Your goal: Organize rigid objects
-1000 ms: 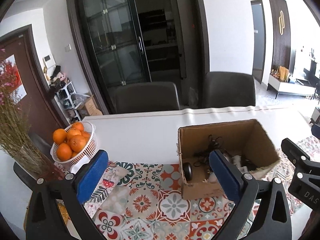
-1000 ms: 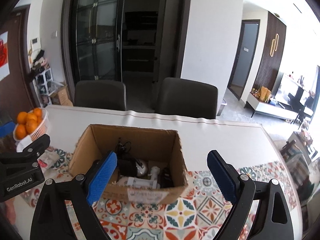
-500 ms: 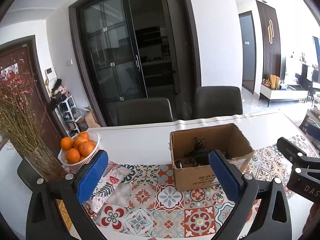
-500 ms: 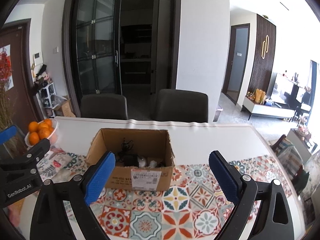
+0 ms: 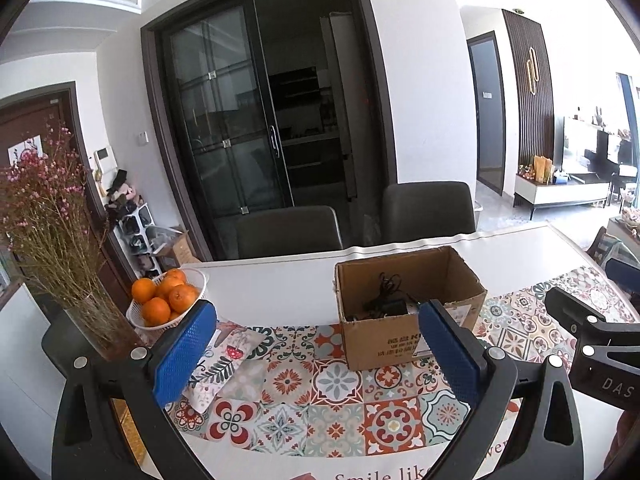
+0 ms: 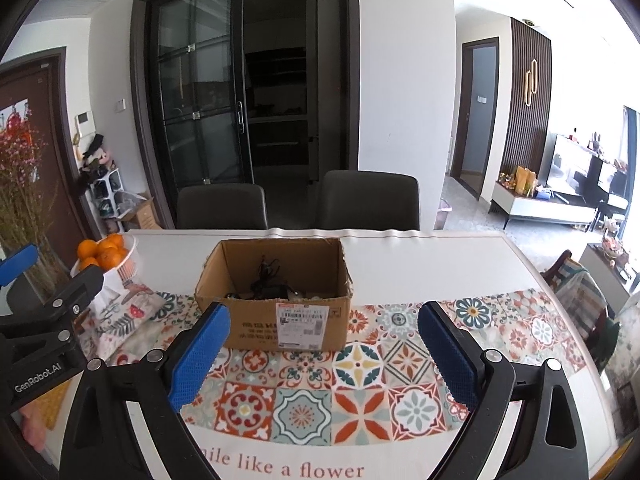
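Left wrist view.
- Left gripper (image 5: 318, 350): jaws spread wide, nothing between them; blue pads (image 5: 185, 354) hang above the patterned table runner (image 5: 340, 384).
- Cardboard box (image 5: 408, 304): open-topped, standing on the runner ahead of the right-hand jaw, whose pad overlaps its near right corner in the picture; whether they touch cannot be told. Inside, a black adapter with tangled cable (image 5: 386, 304); the other contents are hidden.
- Basket of oranges (image 5: 166, 300): beyond the left-hand jaw, apart from the box.
- Patterned pouch (image 5: 224, 354): lying flat just behind the left-hand jaw.
- Vase of dried flowers (image 5: 60, 240): outside the left-hand jaw, at the table edge.
- Right gripper, seen partly beyond the right-hand jaw.

Right wrist view.
- Right gripper (image 6: 324, 354): jaws wide apart and empty.
- Box (image 6: 276, 300) seen again: ahead, nearer the left-hand jaw, label facing the camera, cable showing over the rim.
- Two chairs (image 6: 370, 200): across the table, well beyond the jaws.

Step, as judged: both tools stand off from the box with nothing held; the rigid items lie in the box. The next move calls for lowering one gripper over the open top and closing on a single piece.

Hazards, as judged: the cable may drag neighbouring items; the box walls narrow the approach; the light carton may shift.
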